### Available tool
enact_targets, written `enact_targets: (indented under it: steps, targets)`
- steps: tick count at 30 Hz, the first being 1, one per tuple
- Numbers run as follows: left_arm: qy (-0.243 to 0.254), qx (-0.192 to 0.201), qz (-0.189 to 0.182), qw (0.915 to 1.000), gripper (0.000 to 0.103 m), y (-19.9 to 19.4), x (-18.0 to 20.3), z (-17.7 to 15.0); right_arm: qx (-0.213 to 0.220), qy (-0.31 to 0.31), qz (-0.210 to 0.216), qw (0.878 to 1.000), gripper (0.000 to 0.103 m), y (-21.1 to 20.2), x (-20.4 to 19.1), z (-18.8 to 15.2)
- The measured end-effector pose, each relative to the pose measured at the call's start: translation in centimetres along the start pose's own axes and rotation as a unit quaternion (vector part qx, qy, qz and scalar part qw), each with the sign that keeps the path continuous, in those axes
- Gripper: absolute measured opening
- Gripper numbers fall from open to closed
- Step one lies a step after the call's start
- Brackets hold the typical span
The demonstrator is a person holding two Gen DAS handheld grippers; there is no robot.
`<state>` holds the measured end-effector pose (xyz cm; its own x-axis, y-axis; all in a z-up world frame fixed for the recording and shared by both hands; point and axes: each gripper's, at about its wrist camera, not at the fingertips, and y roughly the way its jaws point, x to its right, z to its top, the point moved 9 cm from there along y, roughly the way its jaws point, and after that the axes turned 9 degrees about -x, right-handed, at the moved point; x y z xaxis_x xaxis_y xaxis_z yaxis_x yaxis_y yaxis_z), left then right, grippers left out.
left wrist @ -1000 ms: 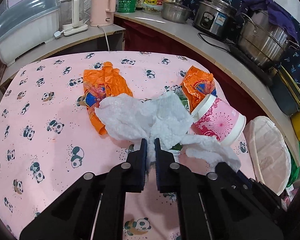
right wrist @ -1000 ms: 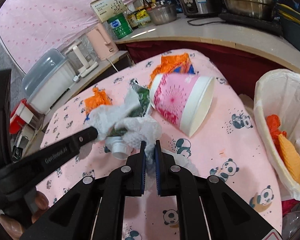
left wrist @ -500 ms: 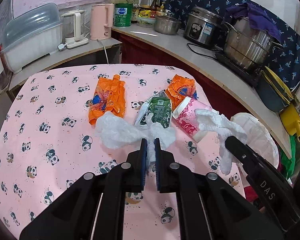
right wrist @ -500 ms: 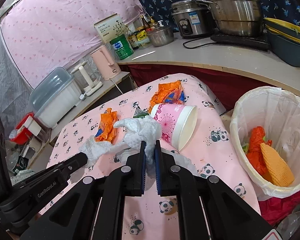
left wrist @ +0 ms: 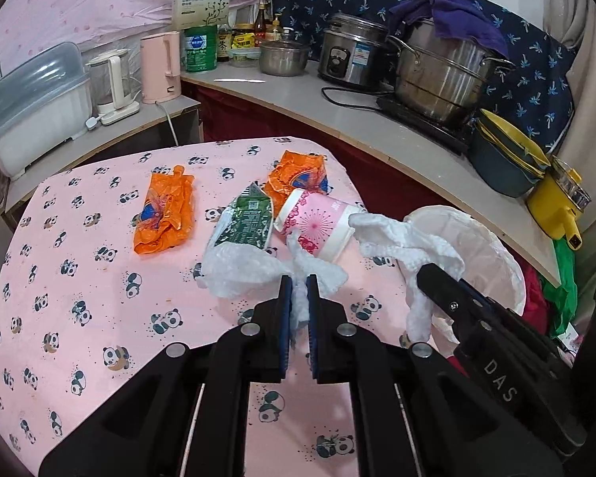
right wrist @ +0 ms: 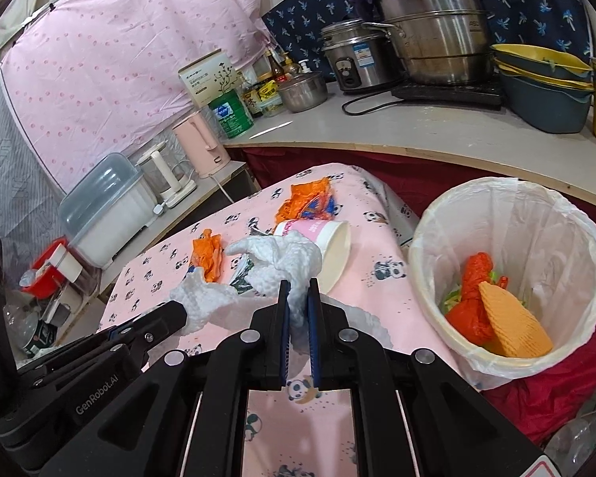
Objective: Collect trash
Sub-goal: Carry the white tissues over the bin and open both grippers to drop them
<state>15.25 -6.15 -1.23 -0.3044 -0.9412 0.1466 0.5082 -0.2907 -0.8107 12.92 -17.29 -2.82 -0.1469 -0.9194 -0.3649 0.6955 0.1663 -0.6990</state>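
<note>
Between the blue pads of the left tongs (left wrist: 299, 292) a crumpled white tissue (left wrist: 242, 268) was clamped, its loose bulk spreading over the desk (left wrist: 79, 278) to the left of the tips. Right tongs (right wrist: 298, 298) were likewise clenched on a second tissue wad (right wrist: 282, 258), held above the desk edge next to the bin; in the left view that wad (left wrist: 401, 244) hung in front of the bin rim.

Items lying on the panda-print desk cover, beyond the tongs:
- green foil packet (left wrist: 244, 218), flattened, just beside the cup;
- pink paper cup (left wrist: 318, 224), on its side, mouth toward the bin;
- orange wrapper (left wrist: 167, 214), crumpled, left of the packet;
- second orange wrapper (left wrist: 300, 173), behind the cup, touching it.

Bin (right wrist: 568, 214), lined with a white bag, stood just off the desk's right edge and held a red bag (right wrist: 473, 298) and an orange wedge-shaped piece (right wrist: 512, 328).

Counter behind carried a pink kettle (left wrist: 161, 67), a rice cooker (left wrist: 351, 55) and a steel pot (left wrist: 441, 71).
</note>
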Motion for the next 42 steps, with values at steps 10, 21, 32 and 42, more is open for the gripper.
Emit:
enact_targets:
  steps: [10, 21, 32, 42]
  targets:
    - [0.043, 0.000, -0.023, 0.9988, 0.007, 0.1, 5.9, 0.0, 0.024, 0.037, -0.024, 0.999, 0.008, -3.0, 5.1, 0.2]
    - [0.088, -0.008, -0.053, 0.9947, 0.007, 1.4, 13.1, 0.3, 0.050, 0.090, -0.057, 0.993, 0.008, -6.0, 12.8, 0.3]
    - [0.135, -0.027, -0.071, 0.9880, 0.007, 3.9, 19.3, -0.7, 0.059, 0.137, -0.086, 0.985, 0.008, -7.2, 19.4, -0.1]
    - [0.154, -0.050, -0.090, 0.9827, 0.007, 6.7, 21.5, -0.7, 0.058, 0.161, -0.101, 0.980, 0.008, -7.0, 22.7, -0.3]
